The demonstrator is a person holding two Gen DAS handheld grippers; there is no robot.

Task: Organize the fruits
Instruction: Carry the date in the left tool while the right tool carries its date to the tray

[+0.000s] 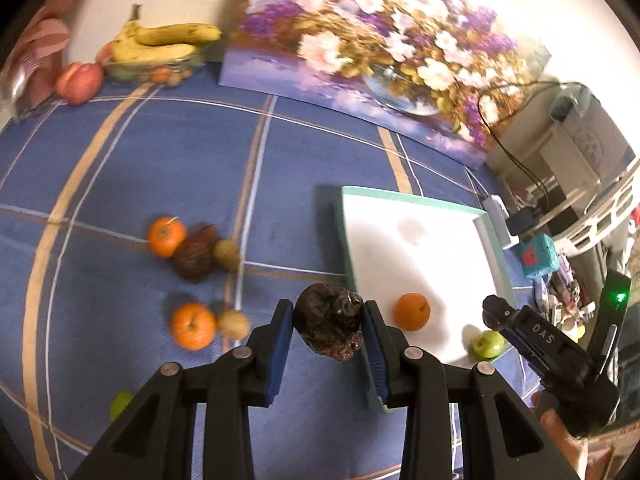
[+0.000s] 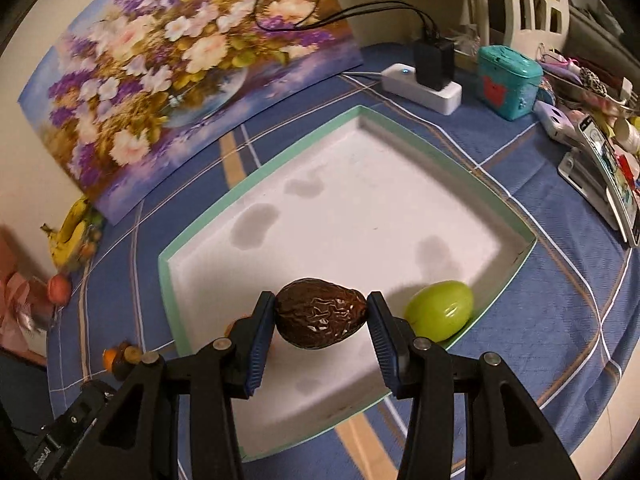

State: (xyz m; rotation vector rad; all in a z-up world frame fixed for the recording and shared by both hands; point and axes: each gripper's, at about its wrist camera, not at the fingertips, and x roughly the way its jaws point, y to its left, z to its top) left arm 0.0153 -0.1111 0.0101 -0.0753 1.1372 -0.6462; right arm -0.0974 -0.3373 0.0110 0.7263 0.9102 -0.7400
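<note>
My left gripper (image 1: 328,326) is shut on a dark wrinkled fruit (image 1: 329,326), held above the blue cloth just left of the white tray (image 1: 416,248). My right gripper (image 2: 321,318) is shut on a brown wrinkled fruit (image 2: 321,318) above the tray's (image 2: 360,200) near part. Inside the tray lie an orange (image 1: 412,312) and a green fruit (image 1: 487,343) (image 2: 439,315). On the cloth to the left sit two more oranges (image 1: 166,236) (image 1: 193,325), a brown wrinkled fruit (image 1: 195,258), two small tan fruits (image 1: 227,254) (image 1: 234,323) and a green fruit (image 1: 120,402). The right gripper's body (image 1: 552,344) shows in the left wrist view.
A flower painting (image 1: 380,52) (image 2: 168,80) leans against the wall behind the tray. Bananas (image 1: 168,42) in a glass bowl and a red fruit (image 1: 78,82) sit far left. A white power strip (image 2: 422,88), a teal box (image 2: 508,80) and clutter crowd the right edge.
</note>
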